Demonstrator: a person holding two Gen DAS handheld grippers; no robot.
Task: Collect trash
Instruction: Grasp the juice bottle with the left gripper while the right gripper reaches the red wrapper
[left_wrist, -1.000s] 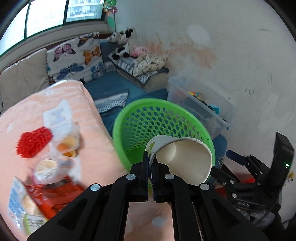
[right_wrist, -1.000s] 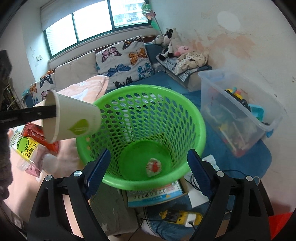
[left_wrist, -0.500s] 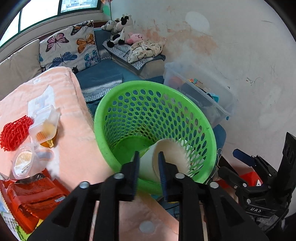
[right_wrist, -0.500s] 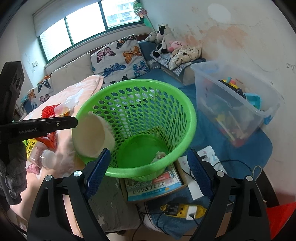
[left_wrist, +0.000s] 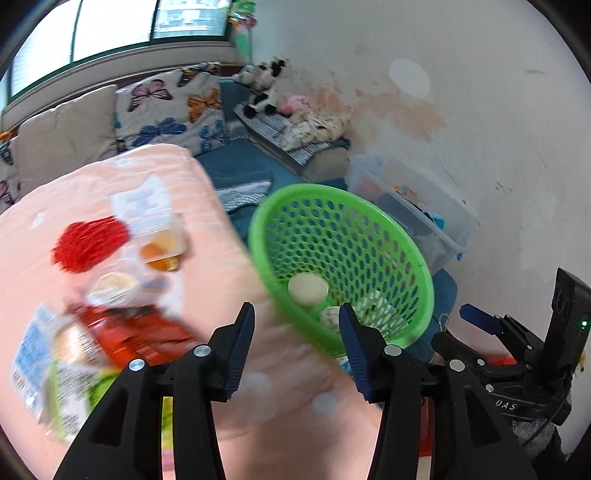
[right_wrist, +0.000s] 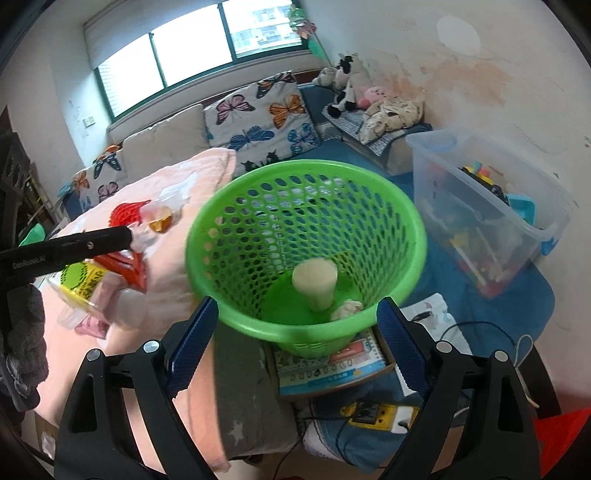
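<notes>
Both claws, left gripper (left_wrist: 297, 345) and right gripper (right_wrist: 295, 332), gape empty; smooth paper cup (right_wrist: 314, 282) sits inside the perforated green plastic basket (right_wrist: 388, 229), beside a crumpled wad (right_wrist: 347, 309)

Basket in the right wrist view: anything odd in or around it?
Nothing stands out. The green basket stands upright on a box of books. Inside, a paper cup sits bottom-up beside a crumpled wad. Both grippers are open and empty.
</notes>
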